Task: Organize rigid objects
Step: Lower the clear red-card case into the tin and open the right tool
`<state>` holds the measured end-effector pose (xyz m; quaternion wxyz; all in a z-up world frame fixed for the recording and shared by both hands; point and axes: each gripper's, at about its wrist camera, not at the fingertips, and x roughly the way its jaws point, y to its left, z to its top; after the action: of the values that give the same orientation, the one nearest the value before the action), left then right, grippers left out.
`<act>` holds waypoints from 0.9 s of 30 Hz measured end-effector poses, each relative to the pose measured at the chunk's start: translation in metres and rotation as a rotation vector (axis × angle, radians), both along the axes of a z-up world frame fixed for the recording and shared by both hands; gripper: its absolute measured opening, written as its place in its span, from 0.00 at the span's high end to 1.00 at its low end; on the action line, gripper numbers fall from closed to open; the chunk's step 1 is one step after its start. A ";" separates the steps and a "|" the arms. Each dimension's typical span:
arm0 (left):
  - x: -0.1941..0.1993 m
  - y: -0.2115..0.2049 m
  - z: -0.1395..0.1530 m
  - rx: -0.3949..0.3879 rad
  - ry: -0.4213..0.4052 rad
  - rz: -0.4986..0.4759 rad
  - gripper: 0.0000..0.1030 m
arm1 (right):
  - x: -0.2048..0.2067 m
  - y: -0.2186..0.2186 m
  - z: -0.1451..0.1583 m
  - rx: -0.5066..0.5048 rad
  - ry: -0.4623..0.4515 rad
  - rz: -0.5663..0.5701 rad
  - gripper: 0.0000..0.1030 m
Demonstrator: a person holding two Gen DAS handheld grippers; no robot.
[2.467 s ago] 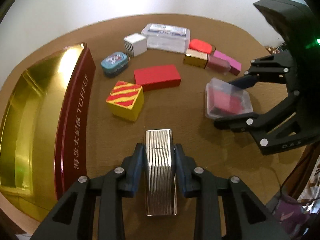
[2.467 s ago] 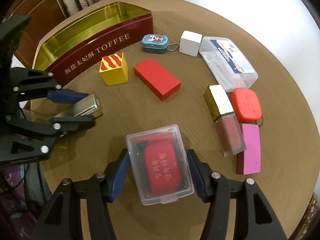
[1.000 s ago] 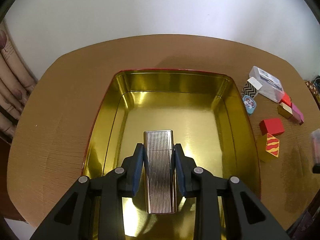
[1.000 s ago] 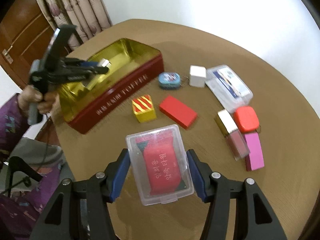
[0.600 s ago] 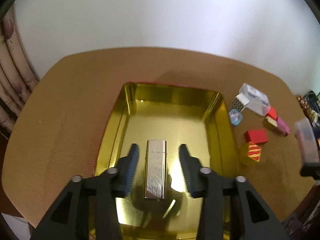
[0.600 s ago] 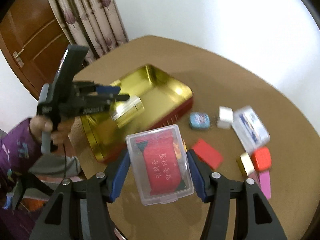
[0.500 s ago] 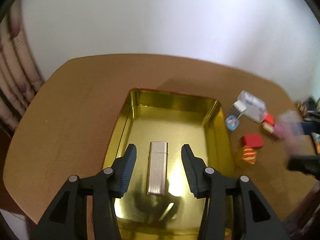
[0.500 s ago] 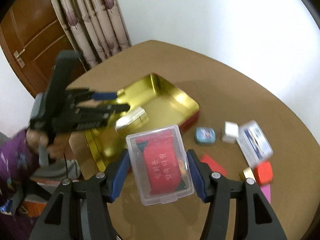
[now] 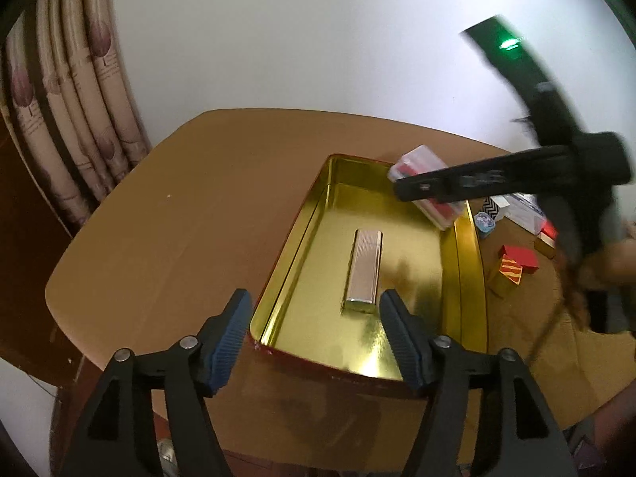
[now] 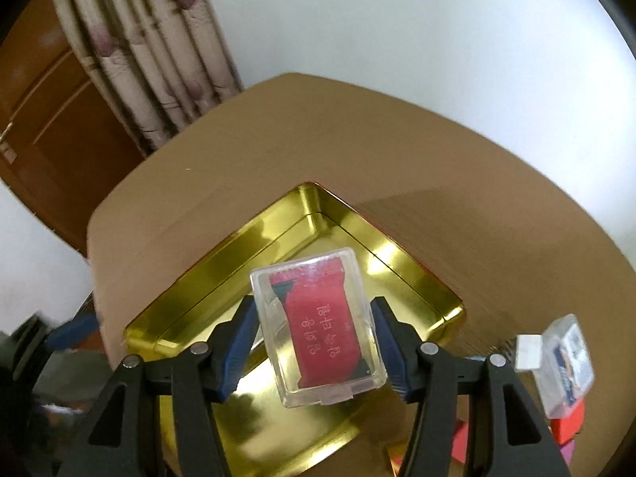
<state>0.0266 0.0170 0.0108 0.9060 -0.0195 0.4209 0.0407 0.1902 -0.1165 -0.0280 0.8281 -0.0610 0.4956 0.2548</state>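
Note:
A ribbed silver case (image 9: pixel 363 270) lies flat on the floor of the open gold tin (image 9: pixel 314 214). My left gripper (image 9: pixel 314 336) is open and empty, drawn back over the tin's near rim. My right gripper (image 10: pixel 314 338) is shut on a clear plastic box with a red packet inside (image 10: pixel 318 326), held above the tin (image 10: pixel 409 274). In the left wrist view the same box (image 9: pixel 431 192) hangs over the tin's far right corner in the right gripper (image 9: pixel 429 190).
The tin sits on a round brown table (image 9: pixel 179 230). Right of the tin lie a yellow-red striped cube (image 9: pixel 508 272), a red block (image 9: pixel 520 256), a small blue tin (image 9: pixel 485 222), a white cube (image 10: pixel 528 351) and a clear case (image 10: pixel 568 361). Curtains (image 9: pixel 79 119) hang behind.
My left gripper opened, left the silver case in the tin and drew back. My right gripper carried the clear box from the table to above the tin.

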 end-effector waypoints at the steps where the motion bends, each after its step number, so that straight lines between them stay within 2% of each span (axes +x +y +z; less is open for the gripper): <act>1: 0.000 0.002 0.000 -0.013 0.002 -0.001 0.35 | 0.006 0.004 -0.007 -0.007 0.006 -0.011 0.43; 7: 0.003 0.011 -0.004 -0.060 0.008 0.007 0.34 | 0.020 0.010 -0.035 -0.060 0.026 -0.060 0.43; 13: 0.003 0.014 -0.010 -0.073 0.022 0.007 0.33 | 0.031 0.006 -0.056 -0.048 0.071 -0.095 0.42; 17: 0.002 0.011 -0.013 -0.061 0.025 0.003 0.31 | 0.029 0.004 -0.056 -0.050 0.051 -0.109 0.42; 22: 0.005 0.010 -0.019 -0.068 0.045 -0.004 0.30 | 0.019 -0.007 -0.039 0.016 0.011 -0.111 0.40; 27: 0.004 0.009 -0.018 -0.076 0.044 -0.005 0.30 | 0.026 0.004 -0.042 -0.063 0.033 -0.104 0.39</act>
<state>0.0302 0.0257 -0.0076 0.8953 -0.0518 0.4419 0.0227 0.2167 -0.1125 -0.0703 0.8295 -0.0568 0.5195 0.1967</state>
